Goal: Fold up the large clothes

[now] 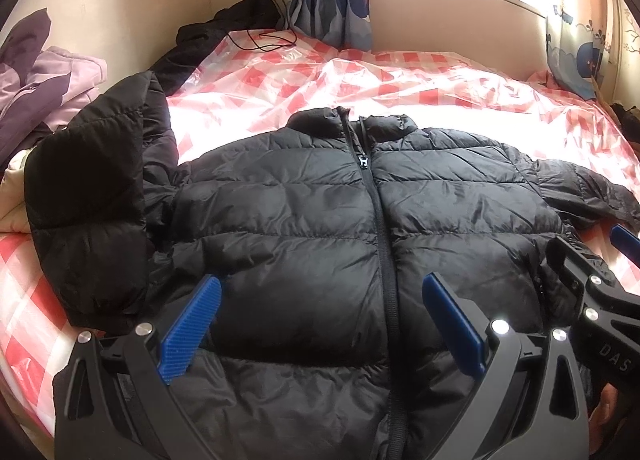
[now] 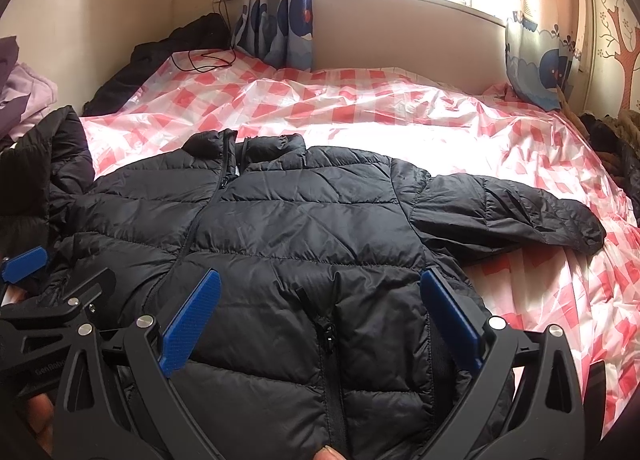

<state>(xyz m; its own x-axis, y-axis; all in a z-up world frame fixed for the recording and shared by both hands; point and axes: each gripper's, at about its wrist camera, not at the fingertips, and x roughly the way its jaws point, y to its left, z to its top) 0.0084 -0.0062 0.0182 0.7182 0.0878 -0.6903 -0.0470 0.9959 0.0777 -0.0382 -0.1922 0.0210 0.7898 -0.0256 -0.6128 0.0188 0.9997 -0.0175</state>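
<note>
A black puffer jacket [image 1: 320,212] lies front up on the bed, zipped, collar toward the window. Its right sleeve [image 2: 508,212] stretches out flat to the right. Its left side is hidden under another dark garment. My left gripper [image 1: 320,292] hovers open over the jacket's lower front, straddling the zipper [image 1: 380,220], with nothing between its blue pads [image 1: 192,332]. My right gripper [image 2: 320,288] is open above the jacket's lower right part [image 2: 312,220], near a pocket zip [image 2: 328,336]. Each gripper shows at the edge of the other's view.
A second black padded garment [image 1: 88,196] is heaped at the jacket's left. Purple clothes [image 1: 36,72] lie further left. The bed has a pink checked plastic cover [image 1: 360,76]. A black cable [image 1: 264,40] and dark clothes lie at the back left, more dark items [image 2: 616,152] at the right edge.
</note>
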